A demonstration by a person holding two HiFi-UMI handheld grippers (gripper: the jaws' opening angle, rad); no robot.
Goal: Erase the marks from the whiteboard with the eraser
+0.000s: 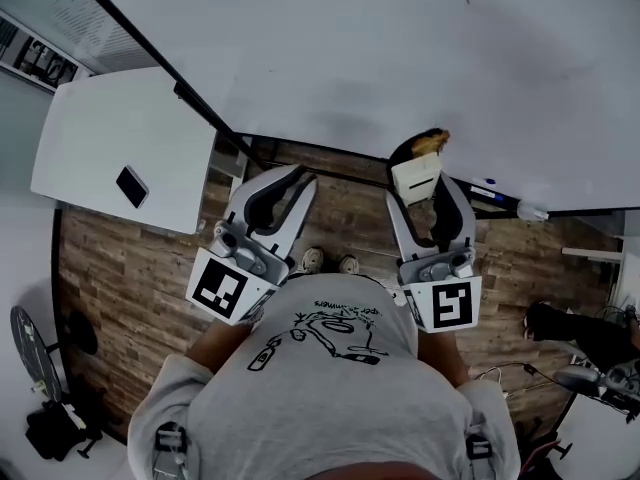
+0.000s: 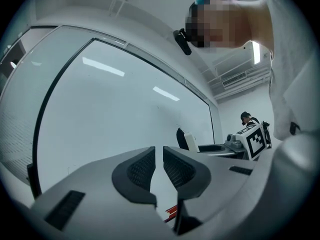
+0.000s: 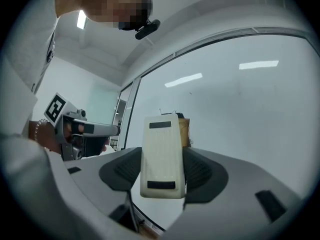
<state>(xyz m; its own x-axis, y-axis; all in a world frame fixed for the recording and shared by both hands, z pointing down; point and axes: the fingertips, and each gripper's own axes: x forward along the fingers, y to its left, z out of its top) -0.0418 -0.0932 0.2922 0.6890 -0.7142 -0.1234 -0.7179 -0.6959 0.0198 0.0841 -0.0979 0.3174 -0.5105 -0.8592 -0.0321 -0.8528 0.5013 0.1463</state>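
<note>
The whiteboard fills the top of the head view and looks almost bare, apart from a tiny dark speck near its upper right. My right gripper is shut on a cream eraser with a brown felt face, held just in front of the board's lower edge. In the right gripper view the eraser stands upright between the pads, with the board behind it. My left gripper hangs beside it, shut and holding nothing. Its pads nearly touch in front of the board.
A white table with a dark phone stands at the left. Markers lie on the board's ledge at the right. Wood floor lies below. Another person is at the far right, and dark gear sits at the lower left.
</note>
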